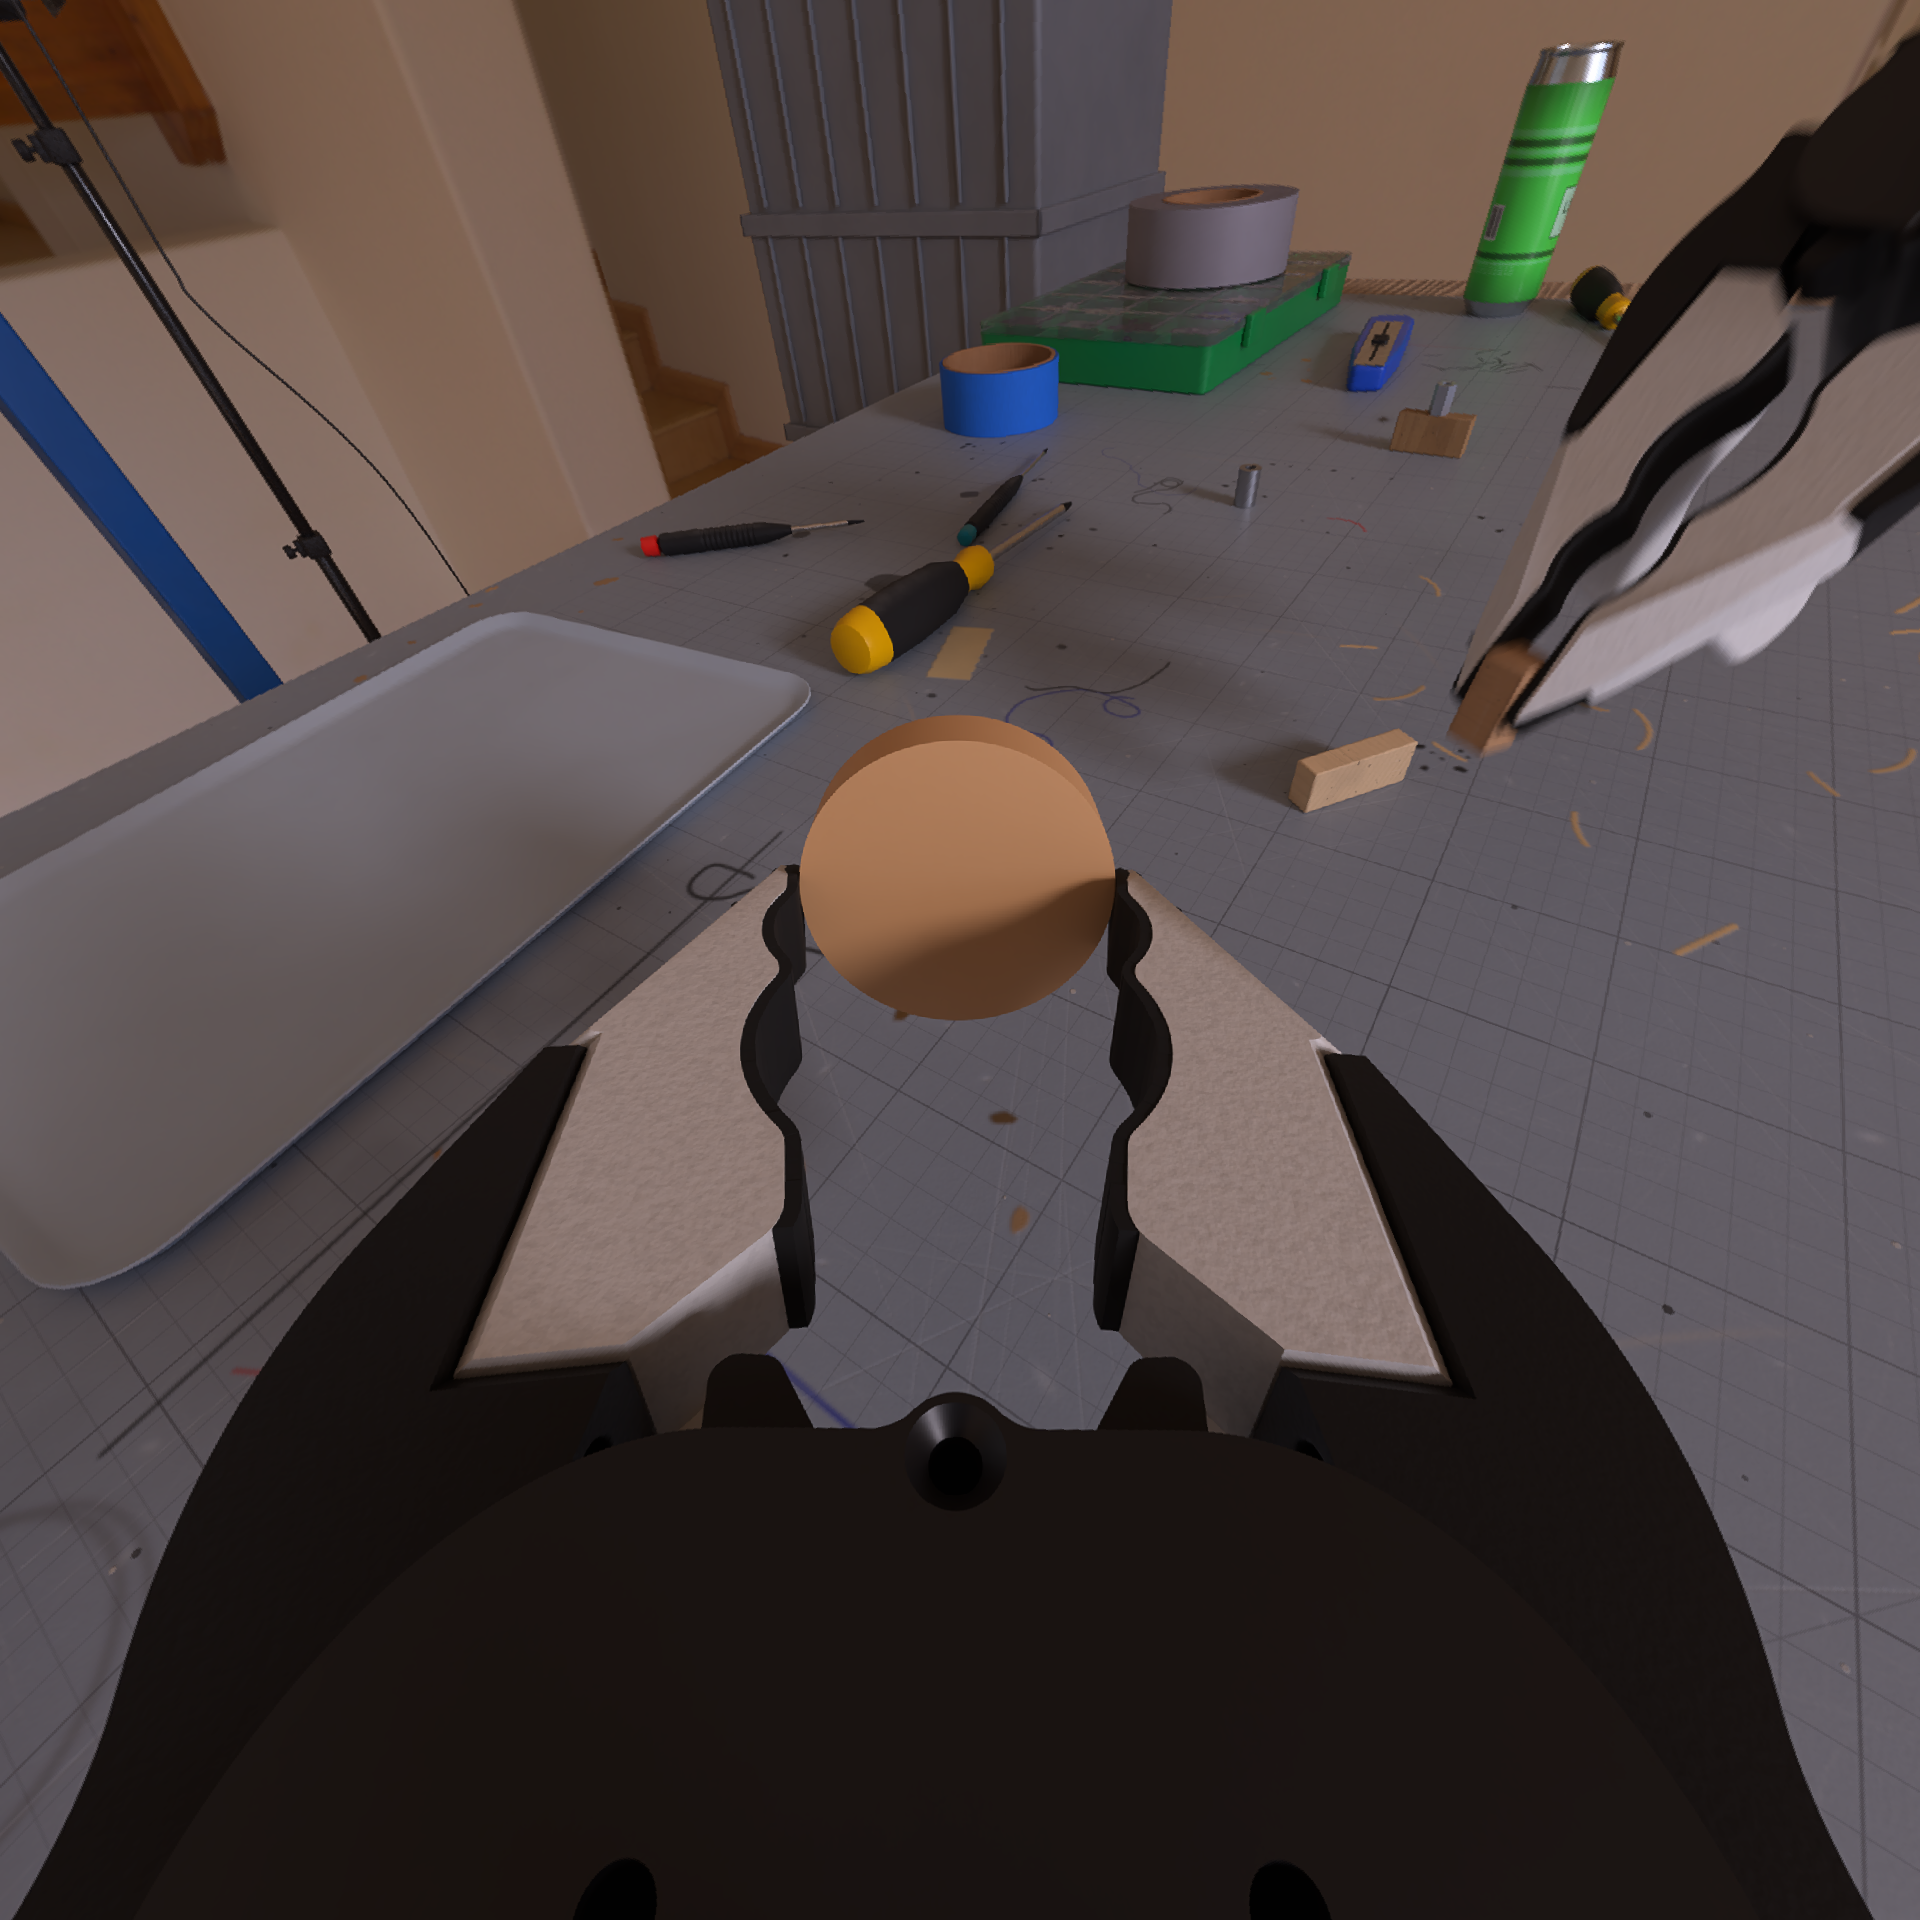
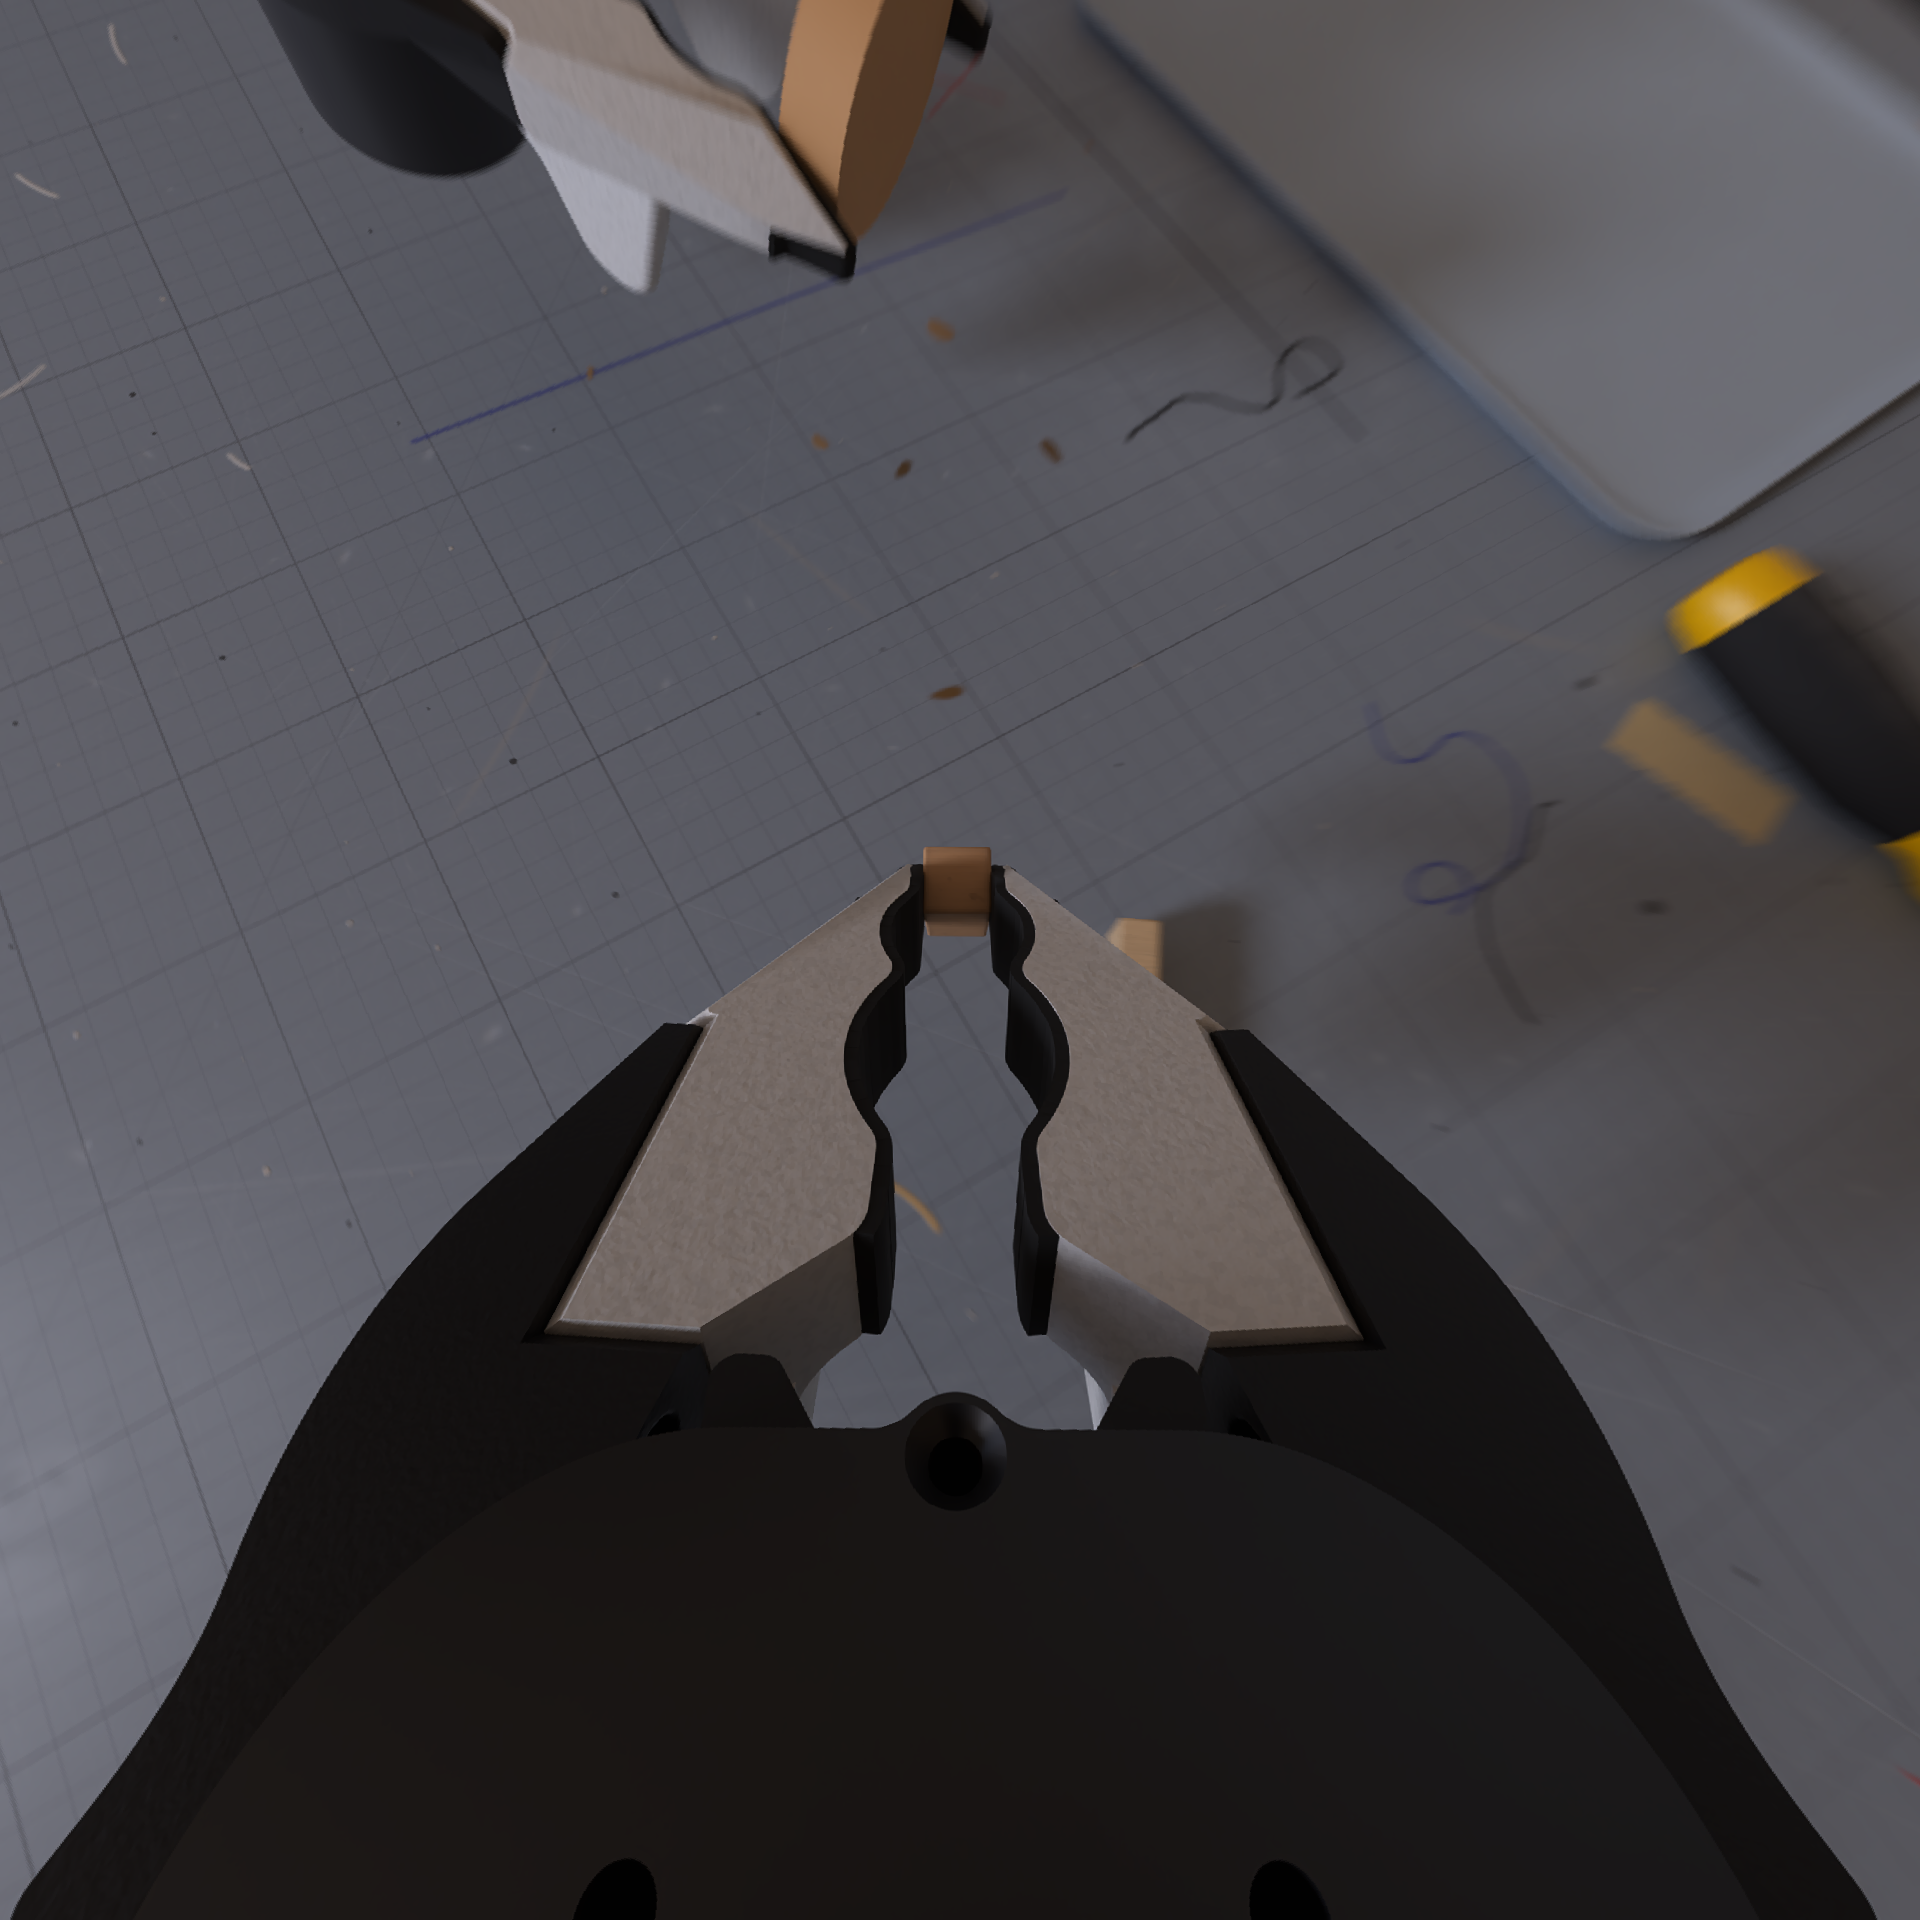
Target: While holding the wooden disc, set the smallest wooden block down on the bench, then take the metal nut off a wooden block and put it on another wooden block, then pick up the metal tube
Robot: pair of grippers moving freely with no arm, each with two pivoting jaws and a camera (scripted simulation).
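My left gripper [image 1: 956, 904] is shut on the round wooden disc [image 1: 951, 873] and holds it above the bench. My right gripper [image 2: 956, 883] is shut on the smallest wooden block [image 2: 956, 888]; in the left wrist view it [image 1: 1496, 696] hangs at the right, the block [image 1: 1491, 696] low over the mat. A longer pale wooden block [image 1: 1351, 769] lies just left of it; its end shows in the right wrist view [image 2: 1138, 940]. Farther back a wooden block [image 1: 1432, 431] carries the metal nut [image 1: 1442, 397]. The metal tube [image 1: 1247, 485] stands left of it.
A grey tray [image 1: 312, 883] lies at the left. Screwdrivers [image 1: 914, 613] [image 1: 727, 538] and a pen [image 1: 992, 506] lie mid-bench. Blue tape [image 1: 1000, 390], a green case [image 1: 1174, 332] with grey tape [image 1: 1210, 234], a green can [image 1: 1538, 177] and a blue knife [image 1: 1380, 353] stand at the back.
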